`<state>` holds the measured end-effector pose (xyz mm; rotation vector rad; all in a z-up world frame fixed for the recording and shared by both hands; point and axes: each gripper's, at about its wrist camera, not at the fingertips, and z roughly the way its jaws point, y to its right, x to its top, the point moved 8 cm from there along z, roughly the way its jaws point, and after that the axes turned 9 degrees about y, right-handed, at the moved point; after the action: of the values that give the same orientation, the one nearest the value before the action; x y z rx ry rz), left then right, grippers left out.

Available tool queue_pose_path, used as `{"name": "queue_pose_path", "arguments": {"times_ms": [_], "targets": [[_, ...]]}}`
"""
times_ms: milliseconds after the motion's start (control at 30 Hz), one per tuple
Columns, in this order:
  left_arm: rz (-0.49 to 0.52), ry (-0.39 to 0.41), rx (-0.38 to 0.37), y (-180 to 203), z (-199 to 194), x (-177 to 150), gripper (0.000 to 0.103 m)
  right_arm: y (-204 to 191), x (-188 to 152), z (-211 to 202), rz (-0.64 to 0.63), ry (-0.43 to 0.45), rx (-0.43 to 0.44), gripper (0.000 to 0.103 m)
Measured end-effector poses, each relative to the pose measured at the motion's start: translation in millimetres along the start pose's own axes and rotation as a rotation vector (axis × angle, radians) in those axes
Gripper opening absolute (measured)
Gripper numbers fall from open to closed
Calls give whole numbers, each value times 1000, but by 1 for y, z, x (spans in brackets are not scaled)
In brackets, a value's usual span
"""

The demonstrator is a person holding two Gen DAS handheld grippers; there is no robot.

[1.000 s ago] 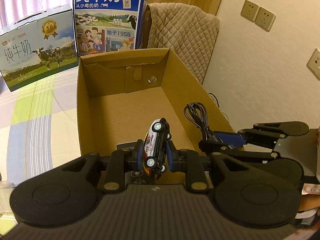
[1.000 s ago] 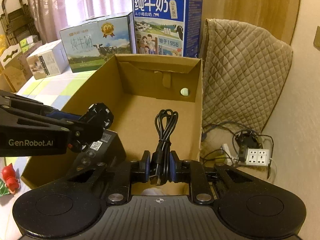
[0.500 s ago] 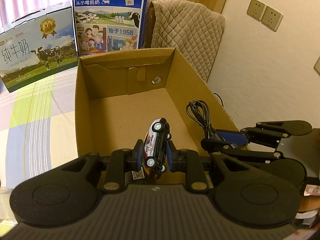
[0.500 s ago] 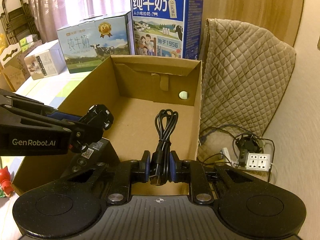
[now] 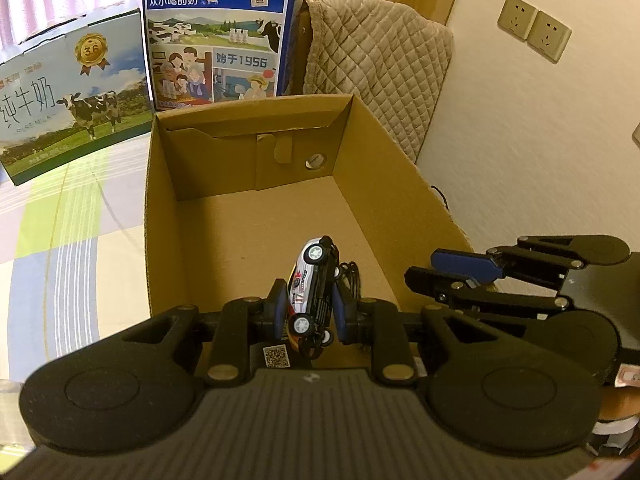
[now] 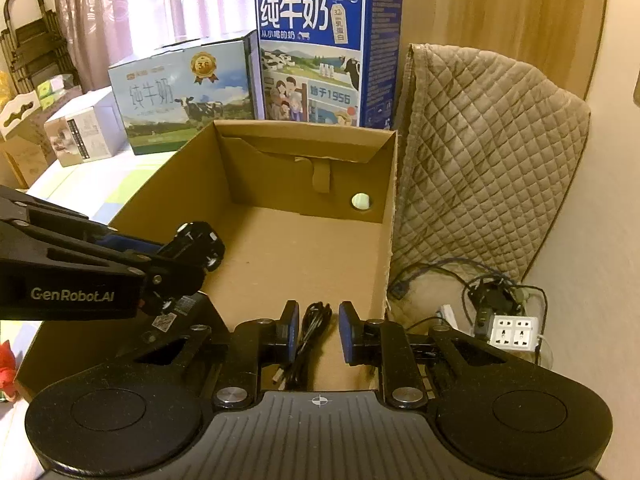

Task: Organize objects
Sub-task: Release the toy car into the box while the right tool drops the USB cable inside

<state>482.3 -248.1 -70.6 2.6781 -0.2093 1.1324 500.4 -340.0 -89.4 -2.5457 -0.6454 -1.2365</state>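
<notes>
- Cardboard box (image 5: 256, 236) sits open-topped on a striped cloth (image 5: 60, 240), with two milk cartons standing behind its far wall: a blue carton (image 6: 320, 56) and a pale carton (image 6: 180, 96) to its left.
- Left gripper (image 5: 310, 312) is closed tight on a toy car (image 5: 312, 284), blue pads pressing both its sides; the car is tipped nose-down, wheels facing left, held above the near end of the box.
- Right gripper (image 6: 318, 332) stands with its jaws spread and nothing between the pads touching them.
- Black cable (image 6: 308, 344) lies coiled on the box floor at the near right corner, directly below the gap between the right fingers, apart from both pads.
- In the left view, only a bit of the cable shows just behind the car.
- Quilted cover (image 6: 480, 160) hangs right of the box; a power strip (image 6: 514, 332) lies on the floor below it.
</notes>
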Motion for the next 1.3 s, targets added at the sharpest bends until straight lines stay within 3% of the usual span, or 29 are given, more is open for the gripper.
{"name": "queue_pose_path", "arguments": {"times_ms": [367, 500, 1300], "targets": [[-15, -11, -27, 8, 6, 1, 20, 0, -2, -5, 15, 7, 7, 17], [-28, -6, -22, 7, 7, 2, 32, -1, -2, -6, 17, 6, 8, 17], [-56, -14, -3, -6, -13, -10, 42, -8, -8, -24, 50, 3, 26, 17]]}}
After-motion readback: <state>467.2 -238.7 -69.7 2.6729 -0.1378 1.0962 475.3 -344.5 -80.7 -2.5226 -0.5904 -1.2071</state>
